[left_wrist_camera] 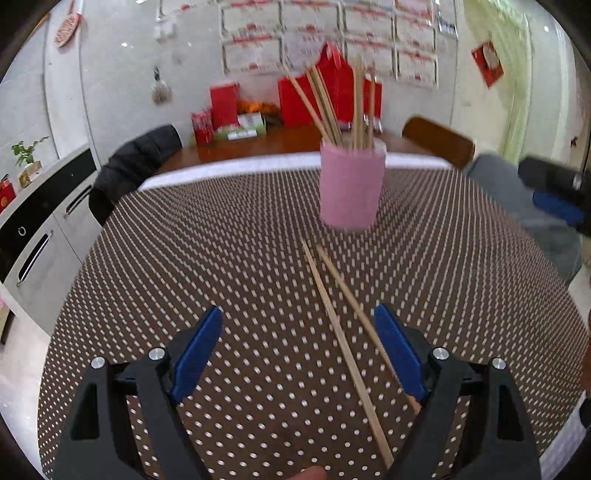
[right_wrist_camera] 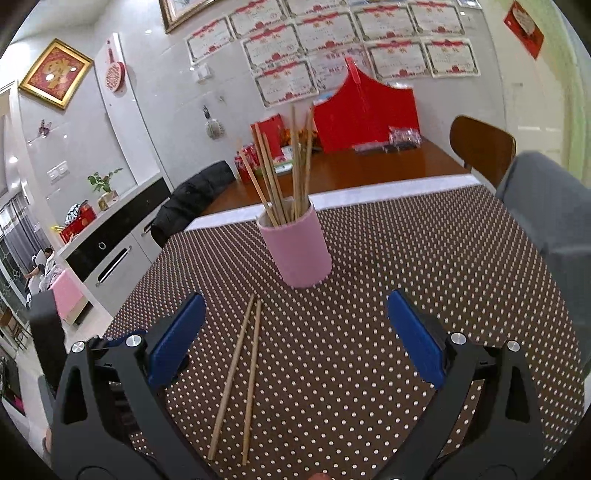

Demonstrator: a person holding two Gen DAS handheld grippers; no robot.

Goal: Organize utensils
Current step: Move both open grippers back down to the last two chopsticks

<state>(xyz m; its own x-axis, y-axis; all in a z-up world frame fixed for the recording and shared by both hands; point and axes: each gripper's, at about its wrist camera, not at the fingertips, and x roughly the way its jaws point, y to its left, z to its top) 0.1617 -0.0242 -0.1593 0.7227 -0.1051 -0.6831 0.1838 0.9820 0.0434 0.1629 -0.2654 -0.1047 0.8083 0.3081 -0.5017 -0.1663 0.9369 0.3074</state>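
Because two loose chopsticks (left_wrist_camera: 343, 332) lie flat on the dotted tablecloth (left_wrist_camera: 221, 258) instead of standing in the pink cup (left_wrist_camera: 350, 188), the coming move turns on how they sit relative to each claw. In the left wrist view they run lengthwise away from the left gripper (left_wrist_camera: 299, 350), their long axis slanting from near its right finger up and leftward toward the cup; one stick passes just inside the right finger and the other lies between the fingers, right of the midline. The left gripper is released, fingers spread wide and holding nothing. In the right wrist view the same chopsticks (right_wrist_camera: 240, 376) lie ahead of the right gripper (right_wrist_camera: 295, 332), just inside its left finger, nearly parallel and pointing toward the pink cup (right_wrist_camera: 297, 247) beyond. The right gripper is likewise spread and empty. The left gripper seems the nearer of the two, since the sticks reach back between its fingers, though either could close across them. The cup stands upright ahead of both claws, already holding a bundle of chopsticks that fan outward.

The brown cloth with white dots (right_wrist_camera: 406, 258) covers the near table. Beyond it a wooden table carries red boxes (right_wrist_camera: 365, 118), with a chair (right_wrist_camera: 480, 147) to the right. Framed certificates (right_wrist_camera: 332, 33) line the wall, and a cabinet (right_wrist_camera: 110, 236) stands to the left.
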